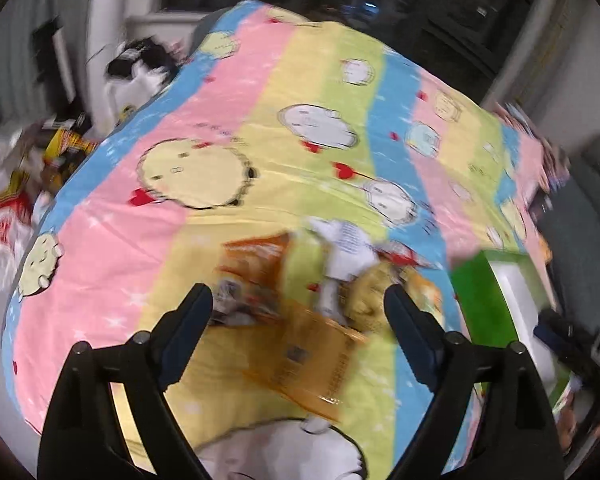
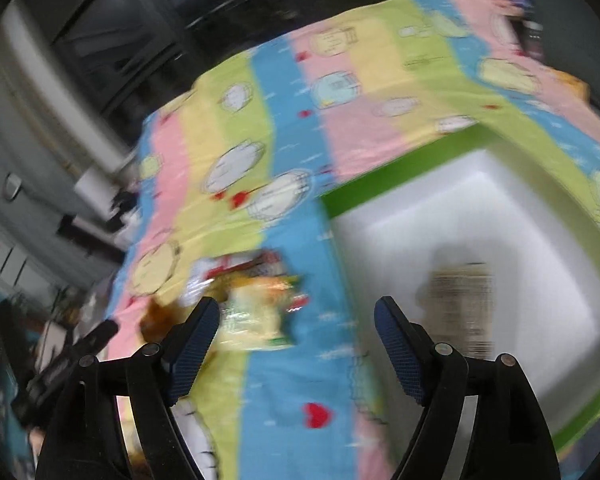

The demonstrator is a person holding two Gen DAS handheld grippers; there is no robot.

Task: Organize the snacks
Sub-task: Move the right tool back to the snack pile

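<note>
Several snack packets lie in a heap on a striped cartoon bedspread [image 1: 148, 248]: an orange packet [image 1: 312, 364], a white one [image 1: 344, 256] and a yellowish one [image 1: 370, 292]. My left gripper [image 1: 298, 312] is open and empty just above the heap. A green-rimmed white box [image 2: 480, 216] stands to the right and holds one brownish packet [image 2: 462, 304]. My right gripper [image 2: 296, 320] is open and empty between the box and a pale yellow packet [image 2: 256, 312]. The box also shows in the left wrist view [image 1: 496, 300]. Both views are blurred.
More packets and bags are piled off the bed's left edge [image 1: 28, 184]. Dark furniture [image 1: 580, 240] stands beyond the right edge. The left gripper's body [image 2: 68, 360] shows at the lower left of the right wrist view.
</note>
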